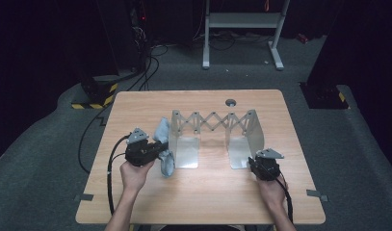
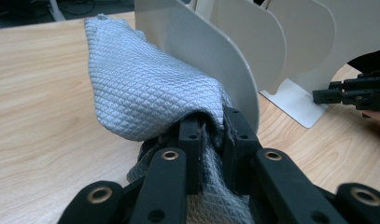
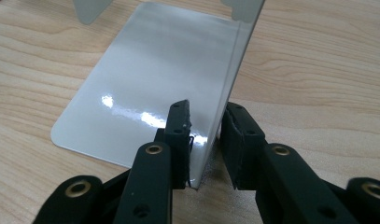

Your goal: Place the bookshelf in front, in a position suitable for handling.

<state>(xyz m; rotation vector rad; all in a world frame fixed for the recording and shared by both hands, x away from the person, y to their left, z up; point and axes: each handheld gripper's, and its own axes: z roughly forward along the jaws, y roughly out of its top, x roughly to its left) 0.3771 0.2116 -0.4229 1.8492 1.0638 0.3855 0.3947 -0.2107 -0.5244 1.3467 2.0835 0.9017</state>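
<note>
A grey quilted cloth [image 1: 161,131] [image 2: 145,88] hangs bunched against the outer face of the left plate [image 1: 184,139] [image 2: 211,51] of a white metal rack [image 1: 213,120] with scissor links. My left gripper [image 1: 161,153] [image 2: 211,126] is shut on the cloth's lower folds, just left of that plate. My right gripper [image 1: 254,162] [image 3: 204,126] straddles the front bottom edge of the rack's right plate [image 1: 244,139] [image 3: 215,102], its pads closed on the thin sheet. The right gripper [image 2: 327,93] also shows far off in the left gripper view.
The rack stands mid-table on the wooden tabletop [image 1: 198,192]. The right plate's glossy foot [image 3: 145,79] lies flat on the wood. A cable hole [image 1: 230,102] sits behind the rack. On the floor beyond are a white desk frame [image 1: 241,29] and cables [image 1: 145,72].
</note>
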